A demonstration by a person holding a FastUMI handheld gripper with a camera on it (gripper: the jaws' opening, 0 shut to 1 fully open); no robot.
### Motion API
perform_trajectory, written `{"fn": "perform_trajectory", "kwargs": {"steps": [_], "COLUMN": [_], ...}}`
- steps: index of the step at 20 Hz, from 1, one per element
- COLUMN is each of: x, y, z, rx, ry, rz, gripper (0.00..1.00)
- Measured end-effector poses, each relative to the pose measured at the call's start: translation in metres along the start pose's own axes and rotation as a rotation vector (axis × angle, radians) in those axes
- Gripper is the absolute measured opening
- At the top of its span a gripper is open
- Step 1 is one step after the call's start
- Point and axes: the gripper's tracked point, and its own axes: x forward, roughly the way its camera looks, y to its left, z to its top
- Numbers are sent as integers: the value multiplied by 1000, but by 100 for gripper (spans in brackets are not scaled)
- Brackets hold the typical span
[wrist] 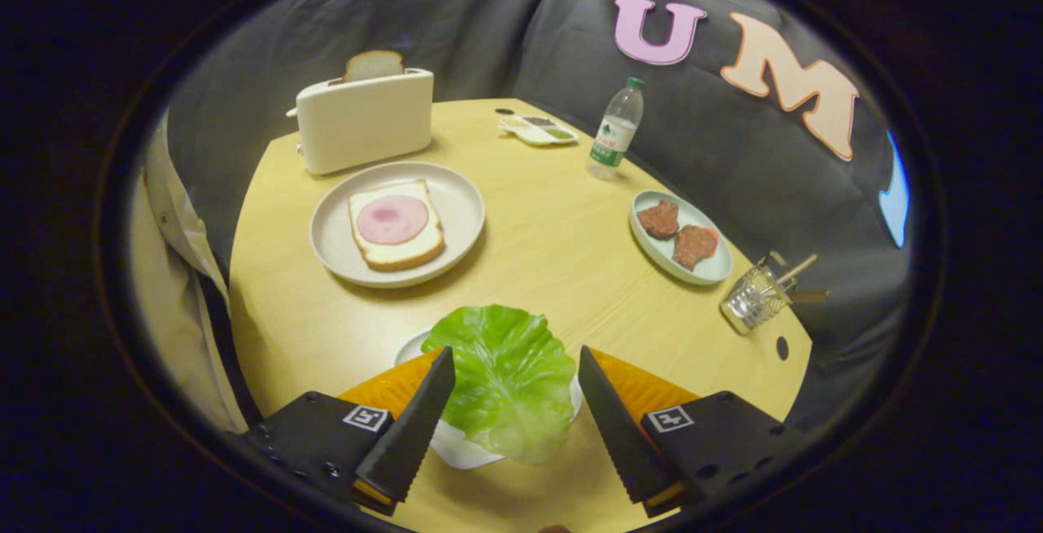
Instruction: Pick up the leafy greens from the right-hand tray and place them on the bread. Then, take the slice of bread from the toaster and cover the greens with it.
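Here the gripper (pixel 516 366) stood wide open astride the greens (pixel 505 378) on their tray (pixel 456 447); the bottle (pixel 615 131) wore a green label (unreadable).

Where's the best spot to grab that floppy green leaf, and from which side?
Probably from above, at the middle of the lettuce leaf. It lies flat and crinkled over its small white dish, already between the open tool fingers, so closing on its raised folds beats chasing the thin edges.

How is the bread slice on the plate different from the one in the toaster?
The bread slice on the plate lies flat and carries a pink round of meat; the slice in the toaster stands upright, bare, only its top showing. The gripper hangs open around the leafy greens. Both have pale crumb and brown crust.
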Motion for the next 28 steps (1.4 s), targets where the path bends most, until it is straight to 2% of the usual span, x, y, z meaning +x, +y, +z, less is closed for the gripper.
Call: {"fn": "perform_trajectory", "kwargs": {"steps": [8,10,12,15,18,23,24,28], "x": [30,33,34,32,30,37,30,21], "y": [5,11,12,22,29,39,44,45], "z": [-37,-38,-41,-44,-42,-41,-40,-32], "rx": [28,65,104,165,163,134,127,89], "ry": [109,122,142,166,178,174,182,168], "rz": [35,66,83,109,119,128,146,127], "gripper": [99,99,94,81,68,11,10,4]}}
